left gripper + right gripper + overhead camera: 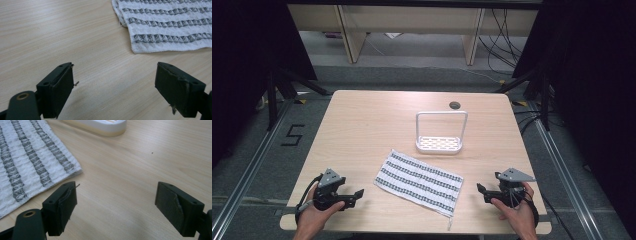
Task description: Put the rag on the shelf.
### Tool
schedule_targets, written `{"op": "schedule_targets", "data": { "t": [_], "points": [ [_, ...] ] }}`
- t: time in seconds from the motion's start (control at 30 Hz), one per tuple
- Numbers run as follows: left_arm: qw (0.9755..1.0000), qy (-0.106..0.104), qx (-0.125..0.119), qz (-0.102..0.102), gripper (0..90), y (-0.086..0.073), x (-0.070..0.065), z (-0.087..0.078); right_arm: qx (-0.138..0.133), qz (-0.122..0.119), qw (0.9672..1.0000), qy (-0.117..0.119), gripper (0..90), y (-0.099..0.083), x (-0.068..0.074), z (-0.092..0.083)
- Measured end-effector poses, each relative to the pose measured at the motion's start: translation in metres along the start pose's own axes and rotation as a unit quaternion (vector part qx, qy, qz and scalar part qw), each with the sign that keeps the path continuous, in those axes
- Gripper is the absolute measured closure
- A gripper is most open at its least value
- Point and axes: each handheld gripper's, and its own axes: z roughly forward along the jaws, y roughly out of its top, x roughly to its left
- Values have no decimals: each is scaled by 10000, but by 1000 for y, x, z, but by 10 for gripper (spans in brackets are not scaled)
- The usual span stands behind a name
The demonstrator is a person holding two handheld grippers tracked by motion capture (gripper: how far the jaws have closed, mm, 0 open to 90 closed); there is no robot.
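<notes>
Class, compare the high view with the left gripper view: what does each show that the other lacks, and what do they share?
High view alone: the white rack with its tall handle beyond the cloth, the whole table, the grey floor and both hands, the left gripper and the right gripper flanking the cloth.

Left gripper view alone: a close look at its own two black jaws, standing wide apart with nothing between them.

Both: the striped cloth lying flat on the wooden tabletop.
</notes>
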Motion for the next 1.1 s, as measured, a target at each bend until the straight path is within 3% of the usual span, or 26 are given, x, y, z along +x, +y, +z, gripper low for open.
{"op": "schedule_targets", "data": {
  "t": [0.3, 0.4, 0.47, 0.63, 0.7, 0.83, 1.0, 1.1],
  "points": [
    [10000, 21, 42, 52, 150, 1, -1, -1, -42, -113, 9999, 106, 226, 2, 0, 0],
    [10000, 32, -39, 42, 150, 1, -2, 0, -54, -35, 9999, 108, 238, 3, 4, 0],
    [10000, 49, 33, 73, 150, 1, -3, -1, -58, -166, 9997, 173, 241, 4, 3, 1],
    [9999, 48, 59, 93, 150, 1, -2, 0, -53, -218, 9995, 230, 259, 7, 5, 3],
    [10000, 38, 11, 38, 150, 1, -3, 1, -69, -160, 9996, 228, 270, 9, 9, 3],
    [10000, 12, -51, 5, 150, 0, -4, 2, -119, -283, 9994, 182, 286, 12, 12, 5],
    [10000, 39, 14, 6, 151, 1, -6, 2, -183, -555, 9976, 362, 301, 21, 19, 9],
    [10000, 2, 3, -36, 150, 2, -6, 2, -81, -461, 9978, 471, 311, 25, 26, 11]
  ]
}}
